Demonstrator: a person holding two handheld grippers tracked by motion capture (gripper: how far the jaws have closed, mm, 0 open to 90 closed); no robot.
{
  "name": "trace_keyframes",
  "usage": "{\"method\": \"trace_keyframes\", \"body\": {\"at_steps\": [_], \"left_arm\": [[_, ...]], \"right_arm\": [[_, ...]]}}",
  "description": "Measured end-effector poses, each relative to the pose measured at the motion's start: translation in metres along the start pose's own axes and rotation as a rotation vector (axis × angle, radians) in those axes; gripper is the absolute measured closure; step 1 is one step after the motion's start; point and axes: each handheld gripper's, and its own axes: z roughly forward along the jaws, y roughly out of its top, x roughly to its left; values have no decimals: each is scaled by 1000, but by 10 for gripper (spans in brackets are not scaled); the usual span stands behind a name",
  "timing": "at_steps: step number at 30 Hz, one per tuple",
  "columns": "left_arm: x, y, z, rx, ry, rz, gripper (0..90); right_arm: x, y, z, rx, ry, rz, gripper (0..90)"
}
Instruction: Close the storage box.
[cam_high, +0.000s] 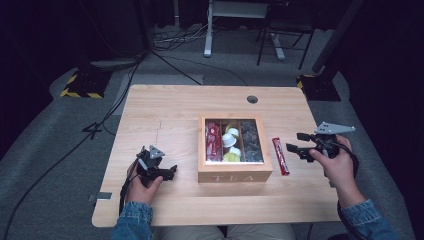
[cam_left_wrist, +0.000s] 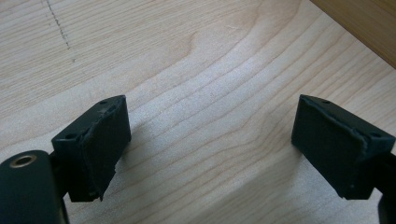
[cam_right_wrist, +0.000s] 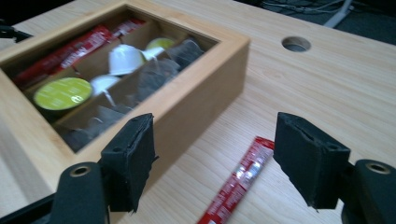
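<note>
Little looks done: 1 red sachet (cam_right_wrist: 238, 179) lies between the released right gripper (cam_right_wrist: 224, 158) jaws beside the tea box (cam_high: 235, 175), left gripper (cam_left_wrist: 210, 144) released, idle.

Pale matt wood with fine grain across the table (cam_high: 165, 110). Warmer, smooth wood on the tea box (cam_right_wrist: 205, 88) at frame centre. Glossy red foil on the sachet (cam_right_wrist: 236, 182). Matt black, rough-edged rubbery pads (cam_left_wrist: 105, 144). Denim on both sleeves (cam_high: 131, 220).
</note>
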Motion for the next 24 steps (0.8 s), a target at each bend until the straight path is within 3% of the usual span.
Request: {"method": "trace_keyframes", "body": {"at_steps": [8,18,24], "left_arm": [[1,0,0,-1,-1,3,120],[1,0,0,-1,-2,3,120],[1,0,0,-1,-1,3,120]], "right_arm": [[-27,-26,17,26,-35,32,296],[-49,-55,29,55,-77,68,290],[-54,-73,36,74,-95,84,286]]}}
